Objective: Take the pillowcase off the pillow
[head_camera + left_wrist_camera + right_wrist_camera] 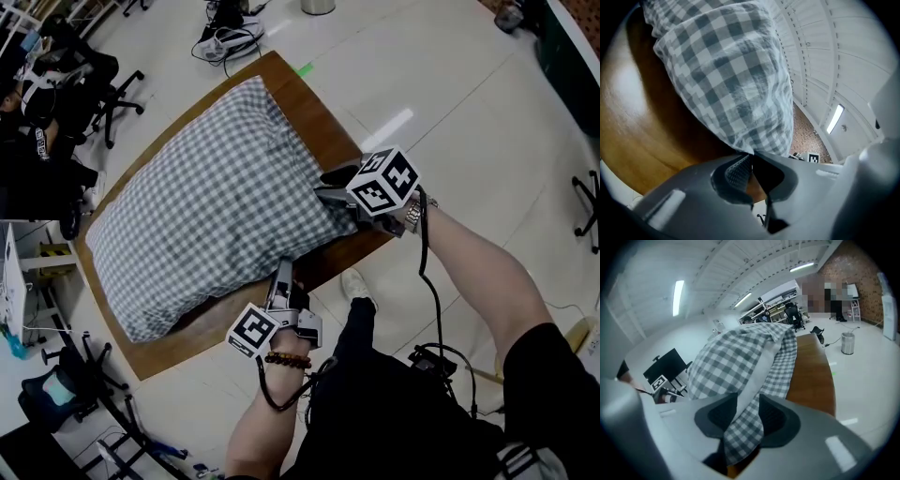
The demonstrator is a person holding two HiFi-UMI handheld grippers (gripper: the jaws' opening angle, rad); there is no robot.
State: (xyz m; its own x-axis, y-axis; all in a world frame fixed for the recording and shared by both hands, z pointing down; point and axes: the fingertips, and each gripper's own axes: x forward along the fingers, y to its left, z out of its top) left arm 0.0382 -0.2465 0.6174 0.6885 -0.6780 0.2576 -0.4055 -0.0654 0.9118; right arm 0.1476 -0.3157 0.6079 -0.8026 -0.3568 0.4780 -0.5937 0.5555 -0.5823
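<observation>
The job had hardly begun. The checked pillowcase [211,202] was on the pillow all the way round, and the fat bundle lay flat on the brown counter [328,122], covering most of its top. We could not see the pillow itself, as the cloth hid it.

Both of our tools were at the end of the bundle by the counter's near edge. The left tool [751,158] had its jaws pressed together, and they looked to be pinching a corner of the pillowcase at their tips. The right tool [743,412] had its jaws a little apart, with a loose fold of the checked cloth hanging between them, not squeezed.

We judged that all the real work was left. The cloth had to be held well at that end, and then the pillowcase pulled off along the counter until the pillow came out.
</observation>
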